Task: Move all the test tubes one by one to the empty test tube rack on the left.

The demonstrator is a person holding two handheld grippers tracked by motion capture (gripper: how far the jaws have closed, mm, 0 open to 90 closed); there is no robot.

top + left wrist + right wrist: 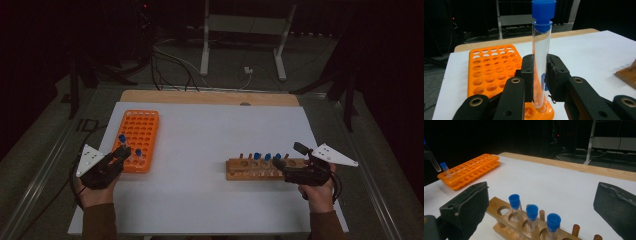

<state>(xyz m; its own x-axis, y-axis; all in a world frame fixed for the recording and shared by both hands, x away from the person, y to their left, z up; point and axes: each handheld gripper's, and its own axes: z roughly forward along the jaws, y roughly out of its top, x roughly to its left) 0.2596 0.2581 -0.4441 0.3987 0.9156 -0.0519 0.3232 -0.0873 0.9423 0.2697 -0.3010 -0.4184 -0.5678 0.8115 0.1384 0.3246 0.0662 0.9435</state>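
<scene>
My left gripper point(540, 75) is shut on a clear test tube point(541, 50) with a blue cap, held upright. The tube's lower end sits at a hole in the near edge of the orange rack point(489, 67). From above, that gripper point(121, 154) is at the rack's point(142, 125) near left corner, with the held tube's cap point(122, 138) above it. A second capped tube point(138, 152) stands in the rack beside it. My right gripper point(289, 156) is open over the right end of a wooden rack point(240, 172). Three blue-capped tubes point(532, 216) stand in the wooden rack point(499, 211) between its wide jaws.
White paper point(200, 135) covers the wooden table. Dark floor, cables and a white metal stand point(245, 30) lie beyond the far edge. The orange rack point(469, 168) with its standing tube point(445, 168) lies far off to the left in the right gripper view.
</scene>
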